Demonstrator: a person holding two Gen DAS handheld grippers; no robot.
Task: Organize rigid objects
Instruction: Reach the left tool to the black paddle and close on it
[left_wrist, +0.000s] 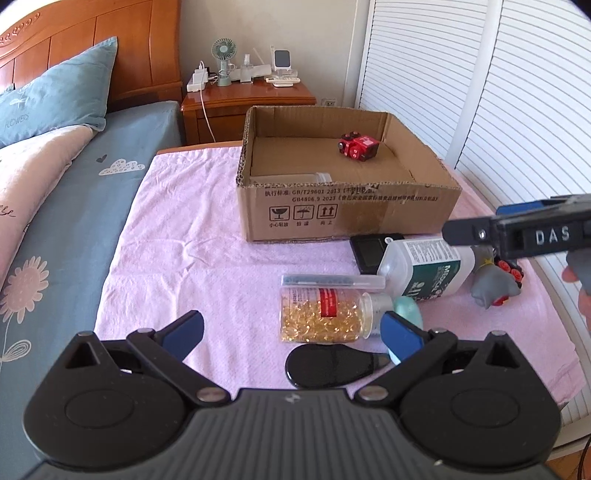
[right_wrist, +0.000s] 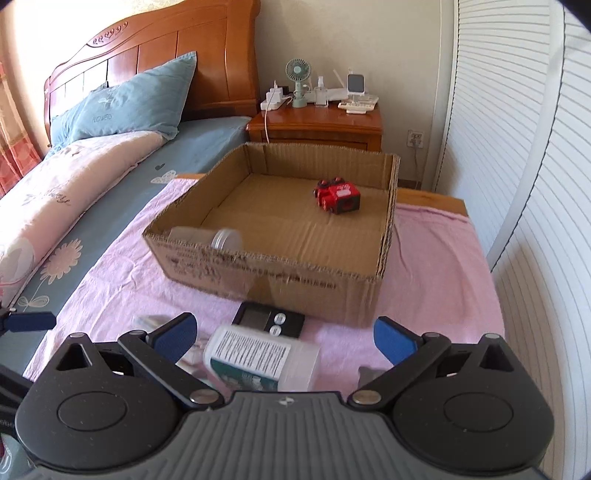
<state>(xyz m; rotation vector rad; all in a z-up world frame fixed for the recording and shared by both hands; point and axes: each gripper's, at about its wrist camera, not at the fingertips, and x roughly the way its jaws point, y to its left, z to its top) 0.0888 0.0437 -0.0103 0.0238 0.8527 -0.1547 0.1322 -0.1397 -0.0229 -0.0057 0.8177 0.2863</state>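
Observation:
An open cardboard box (left_wrist: 347, 206) (right_wrist: 280, 273) stands on the pink cloth and holds a red toy car (left_wrist: 357, 146) (right_wrist: 338, 195) and a clear jar (right_wrist: 221, 239) lying at its near left corner. In front of the box lie a bottle of golden capsules (left_wrist: 325, 314), a flat clear case (left_wrist: 332, 280), a black oval thing (left_wrist: 328, 365), a teal thing (left_wrist: 408, 308), a white bottle with a green label (left_wrist: 428, 269) (right_wrist: 258, 358) and a black timer (left_wrist: 371, 253) (right_wrist: 269, 318). My left gripper (left_wrist: 295, 332) is open above the capsule bottle. My right gripper (right_wrist: 286, 338) is open over the white bottle, holding nothing.
A grey soft toy with red wheels (left_wrist: 493, 286) lies at the cloth's right edge. The bed (left_wrist: 66, 206) runs along the left, a wooden nightstand (right_wrist: 314, 125) with a small fan stands behind the box, and a white slatted door (right_wrist: 535, 184) closes the right side.

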